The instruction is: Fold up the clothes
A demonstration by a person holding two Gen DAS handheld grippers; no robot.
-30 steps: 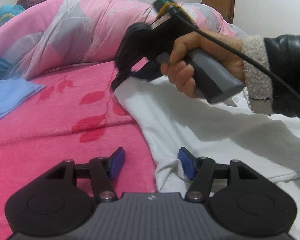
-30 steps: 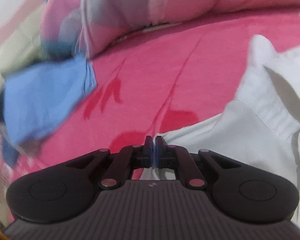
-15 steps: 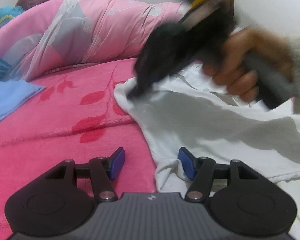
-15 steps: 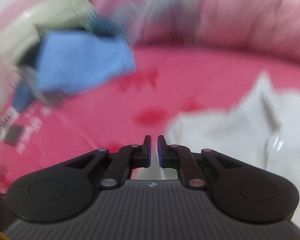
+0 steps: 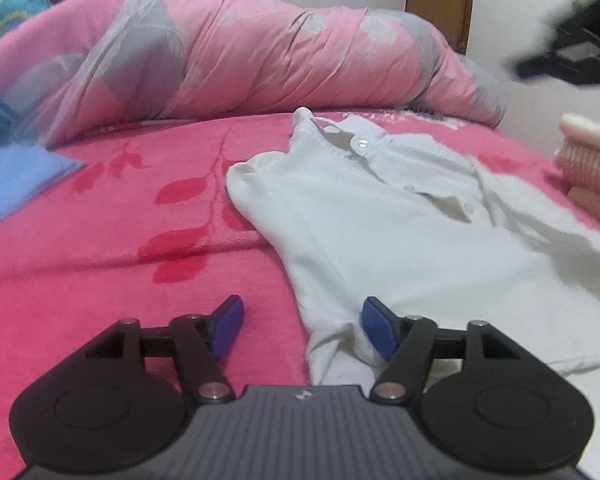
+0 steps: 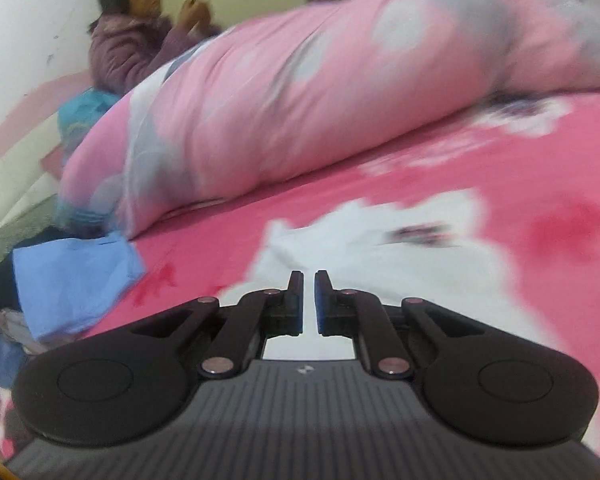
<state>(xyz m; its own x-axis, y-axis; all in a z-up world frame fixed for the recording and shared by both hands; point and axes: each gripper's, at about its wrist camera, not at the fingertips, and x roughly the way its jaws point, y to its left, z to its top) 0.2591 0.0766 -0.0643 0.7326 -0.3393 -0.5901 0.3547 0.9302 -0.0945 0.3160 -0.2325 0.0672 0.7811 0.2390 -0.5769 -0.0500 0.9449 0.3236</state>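
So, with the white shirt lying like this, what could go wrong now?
The left tongs are open around only the bunched hem of the white shirt, so closing may catch a wrinkle. The right tongs hold nothing, so a one-sided pull could drag the shirt along the pink blanket.

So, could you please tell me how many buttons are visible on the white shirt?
1: a small white button at the collar of the white collared shirt spread on the pink blanket. Others down the placket may be hidden in folds.
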